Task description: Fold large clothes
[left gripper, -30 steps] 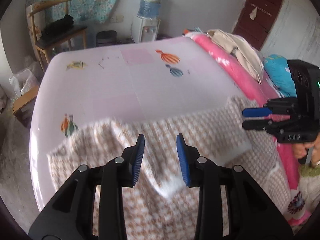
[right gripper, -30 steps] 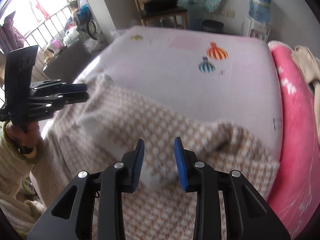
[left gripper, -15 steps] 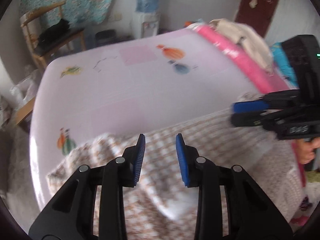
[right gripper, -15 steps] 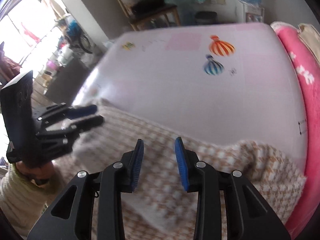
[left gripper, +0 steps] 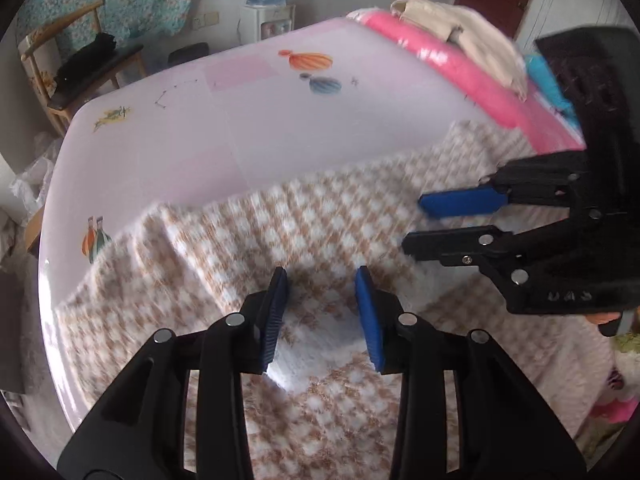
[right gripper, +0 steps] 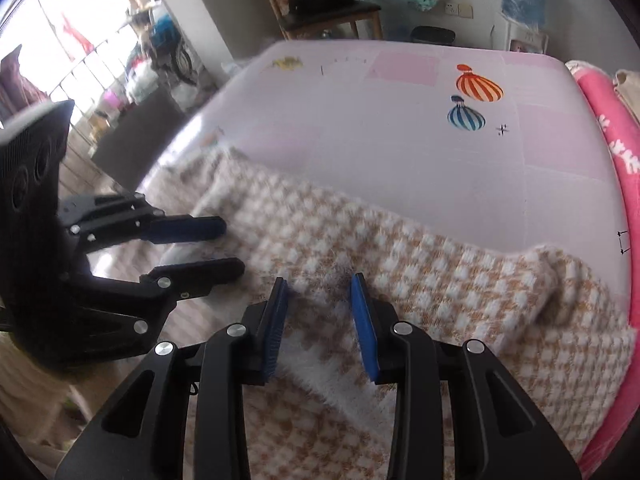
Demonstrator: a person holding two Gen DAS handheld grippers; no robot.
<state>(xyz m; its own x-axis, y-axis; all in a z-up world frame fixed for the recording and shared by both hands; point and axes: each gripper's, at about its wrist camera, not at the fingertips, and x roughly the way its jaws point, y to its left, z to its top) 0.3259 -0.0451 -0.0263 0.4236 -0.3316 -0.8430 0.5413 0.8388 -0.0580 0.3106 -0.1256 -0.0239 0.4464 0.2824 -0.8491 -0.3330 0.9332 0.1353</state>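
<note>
A fluffy tan-and-white checked garment (left gripper: 304,240) lies spread over the near end of a bed covered with a pale pink sheet (left gripper: 248,120) printed with balloons. Both claws hang just over it, tilted down, side by side. The left gripper (left gripper: 322,312) has its 2 blue pads part way apart, and they have just been opening; the cloth lies below and between them, not pinched. The right gripper (right gripper: 318,316) stands at much the same narrow gap above the checked pile, gripping nothing. A rolled pink blanket (right gripper: 612,128) runs along the bed's far side.
</note>
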